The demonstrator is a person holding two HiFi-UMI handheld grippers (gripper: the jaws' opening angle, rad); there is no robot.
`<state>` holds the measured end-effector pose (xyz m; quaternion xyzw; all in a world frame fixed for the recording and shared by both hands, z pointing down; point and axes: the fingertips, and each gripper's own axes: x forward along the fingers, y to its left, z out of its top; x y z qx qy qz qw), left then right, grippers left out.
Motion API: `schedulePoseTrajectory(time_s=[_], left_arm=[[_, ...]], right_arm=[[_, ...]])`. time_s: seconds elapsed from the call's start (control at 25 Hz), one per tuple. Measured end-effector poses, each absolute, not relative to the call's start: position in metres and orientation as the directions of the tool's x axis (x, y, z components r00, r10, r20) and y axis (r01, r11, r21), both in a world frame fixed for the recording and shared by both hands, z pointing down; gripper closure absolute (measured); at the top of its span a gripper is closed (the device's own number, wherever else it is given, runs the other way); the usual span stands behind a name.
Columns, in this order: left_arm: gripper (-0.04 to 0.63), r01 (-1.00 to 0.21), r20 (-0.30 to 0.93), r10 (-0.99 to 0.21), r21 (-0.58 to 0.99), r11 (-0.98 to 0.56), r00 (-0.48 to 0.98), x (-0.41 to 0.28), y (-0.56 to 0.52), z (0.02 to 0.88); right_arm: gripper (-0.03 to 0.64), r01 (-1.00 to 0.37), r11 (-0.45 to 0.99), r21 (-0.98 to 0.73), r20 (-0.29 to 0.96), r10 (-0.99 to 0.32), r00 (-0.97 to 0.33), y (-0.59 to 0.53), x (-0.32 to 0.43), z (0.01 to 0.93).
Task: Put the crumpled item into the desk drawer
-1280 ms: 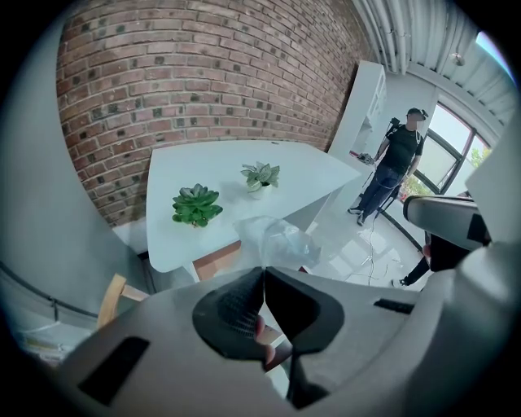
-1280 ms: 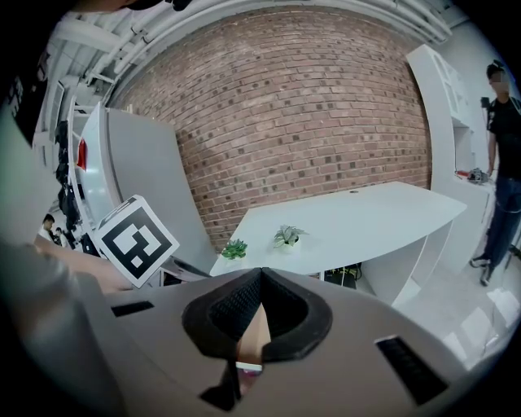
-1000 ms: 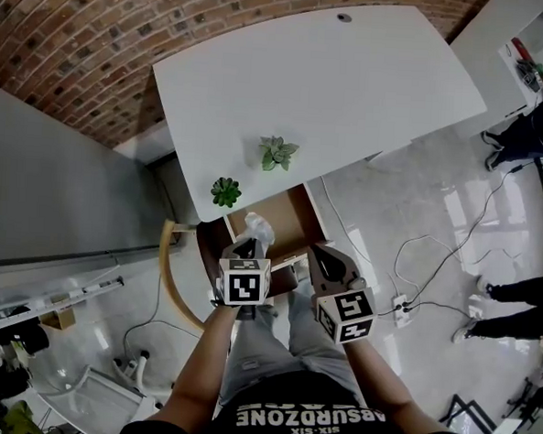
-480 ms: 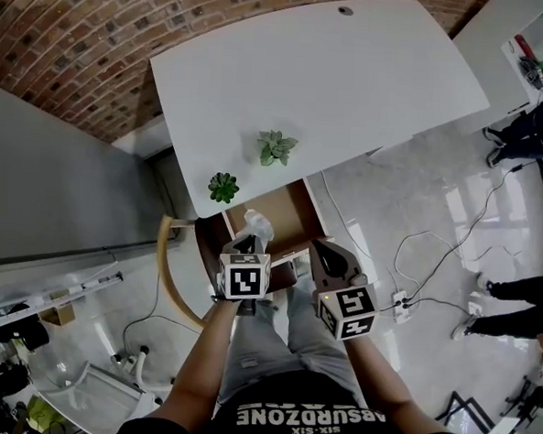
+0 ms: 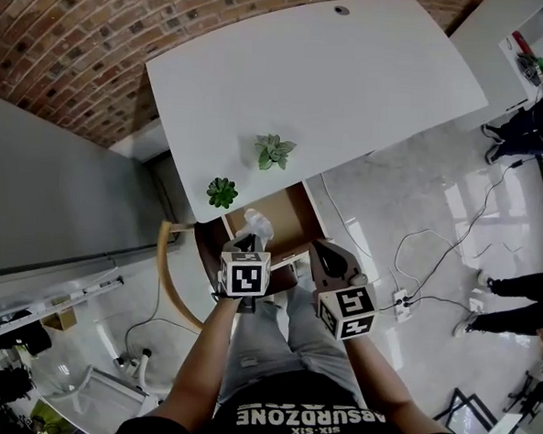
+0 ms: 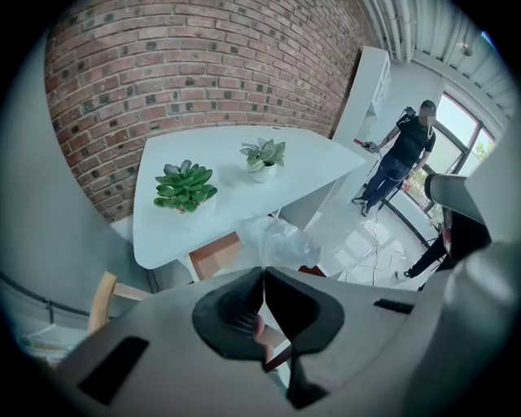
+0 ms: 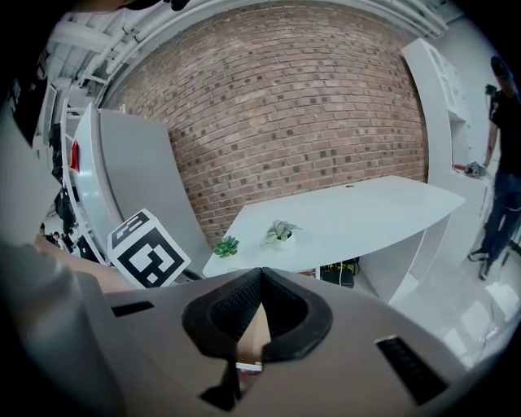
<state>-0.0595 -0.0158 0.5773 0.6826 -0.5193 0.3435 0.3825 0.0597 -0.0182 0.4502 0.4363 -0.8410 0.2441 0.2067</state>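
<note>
The crumpled item is a wad of clear plastic (image 5: 259,225) (image 6: 278,241). My left gripper (image 5: 247,244) (image 6: 262,269) is shut on its near end and holds it over the front of the open wooden drawer (image 5: 291,213) (image 6: 213,254) under the white desk (image 5: 335,78). To the right of the left one, my right gripper (image 5: 322,253) (image 7: 260,274) is level with it at the drawer's front right corner. Its jaws are shut with nothing between them.
Two small potted plants (image 5: 275,151) (image 5: 222,192) stand near the desk's front edge above the drawer. A curved wooden chair back (image 5: 165,271) is at the left. Cables and a power strip (image 5: 402,305) lie on the floor at the right. People (image 5: 532,127) stand farther right.
Both grippers keep their places, the left still holding the plastic over the drawer. Only the head camera has shifted a little.
</note>
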Motion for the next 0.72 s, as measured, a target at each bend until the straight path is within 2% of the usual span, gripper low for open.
schedulePoseTrajectory(time_s=[0.72], left_arm=[[0.585,-0.969,0.89,-0.397,0.16,-0.186,0.223,-0.062,-0.013,0.607]], right_arm=[[0.618,-0.828,0.504,-0.247,0.578,-0.609,-0.543,-0.021,0.051,0.469]])
